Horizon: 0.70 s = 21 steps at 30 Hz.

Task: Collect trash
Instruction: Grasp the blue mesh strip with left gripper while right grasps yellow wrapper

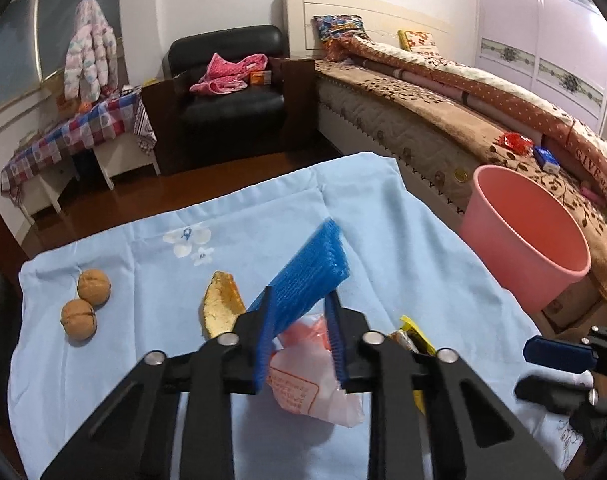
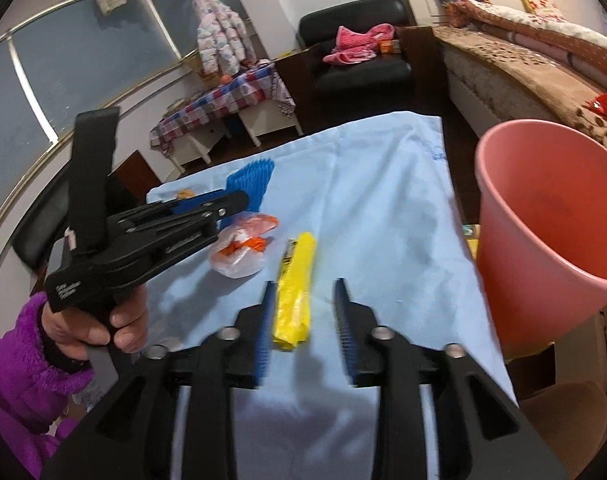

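A blue foam fruit net [image 1: 303, 268] stands tilted between my left gripper's [image 1: 299, 298] blue pads, which press on its lower end. Below it a clear plastic bag with orange print [image 1: 307, 384] lies on the light blue cloth [image 1: 383, 220]. An orange peel [image 1: 221, 304] and two walnuts [image 1: 93, 286] lie to the left. My right gripper [image 2: 305, 312] is open above the cloth. A yellow wrapper [image 2: 295, 280] lies between its fingers, close to the left pad. In the right wrist view, the left gripper [image 2: 239, 200] holds the net [image 2: 251, 178] just beyond the bag [image 2: 243, 250].
A pink bin [image 1: 527, 236] [image 2: 551, 216] stands open at the cloth's right edge, against the bed [image 1: 443, 120]. A black armchair [image 1: 227, 80] and a checked-cloth table [image 1: 75, 136] are at the back. A hand in a purple sleeve [image 2: 23, 368] holds the left gripper.
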Motion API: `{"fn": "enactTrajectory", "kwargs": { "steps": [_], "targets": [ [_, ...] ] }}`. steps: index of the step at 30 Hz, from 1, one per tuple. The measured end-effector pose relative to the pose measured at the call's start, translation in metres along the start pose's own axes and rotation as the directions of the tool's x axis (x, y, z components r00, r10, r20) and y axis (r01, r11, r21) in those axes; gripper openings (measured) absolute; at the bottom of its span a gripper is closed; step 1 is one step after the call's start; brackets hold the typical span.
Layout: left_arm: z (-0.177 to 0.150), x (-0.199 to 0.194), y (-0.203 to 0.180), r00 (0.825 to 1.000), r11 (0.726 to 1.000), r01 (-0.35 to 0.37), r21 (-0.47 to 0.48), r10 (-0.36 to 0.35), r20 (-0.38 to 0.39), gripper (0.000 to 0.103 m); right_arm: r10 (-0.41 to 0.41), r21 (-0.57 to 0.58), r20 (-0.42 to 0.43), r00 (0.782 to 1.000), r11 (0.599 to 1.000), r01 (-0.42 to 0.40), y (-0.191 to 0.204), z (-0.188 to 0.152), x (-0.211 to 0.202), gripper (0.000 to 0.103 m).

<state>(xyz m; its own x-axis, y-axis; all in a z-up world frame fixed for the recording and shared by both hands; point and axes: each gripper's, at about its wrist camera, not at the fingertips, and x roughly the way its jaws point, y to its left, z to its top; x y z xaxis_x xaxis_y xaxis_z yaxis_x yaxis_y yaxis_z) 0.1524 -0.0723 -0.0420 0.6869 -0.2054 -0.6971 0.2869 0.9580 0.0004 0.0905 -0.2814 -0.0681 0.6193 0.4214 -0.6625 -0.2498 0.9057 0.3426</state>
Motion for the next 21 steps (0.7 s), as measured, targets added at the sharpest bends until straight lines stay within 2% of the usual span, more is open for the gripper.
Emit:
{"fn": "enactTrajectory", "kwargs": {
  "steps": [4, 9, 21],
  "targets": [
    [-0.001, -0.003, 0.007, 1.0, 1.0, -0.004, -0.023, 0.005, 0.01, 0.012, -0.002, -0.017, -0.011, 1.0, 1.0, 0.002, 0.007, -0.001, 0.003, 0.039],
    [0.0, -0.009, 0.014, 1.0, 0.998, -0.008, -0.057, 0.009, 0.024, 0.007, -0.01, -0.034, -0.019, 1.0, 0.999, 0.009, 0.014, -0.002, 0.004, 0.039],
    [-0.005, -0.054, 0.039, 0.994, 0.989, 0.024, -0.146, -0.009, 0.105, 0.006, -0.02, -0.074, -0.051, 0.998, 0.997, 0.016, 0.03, -0.003, 0.011, 0.039]
  ]
}}
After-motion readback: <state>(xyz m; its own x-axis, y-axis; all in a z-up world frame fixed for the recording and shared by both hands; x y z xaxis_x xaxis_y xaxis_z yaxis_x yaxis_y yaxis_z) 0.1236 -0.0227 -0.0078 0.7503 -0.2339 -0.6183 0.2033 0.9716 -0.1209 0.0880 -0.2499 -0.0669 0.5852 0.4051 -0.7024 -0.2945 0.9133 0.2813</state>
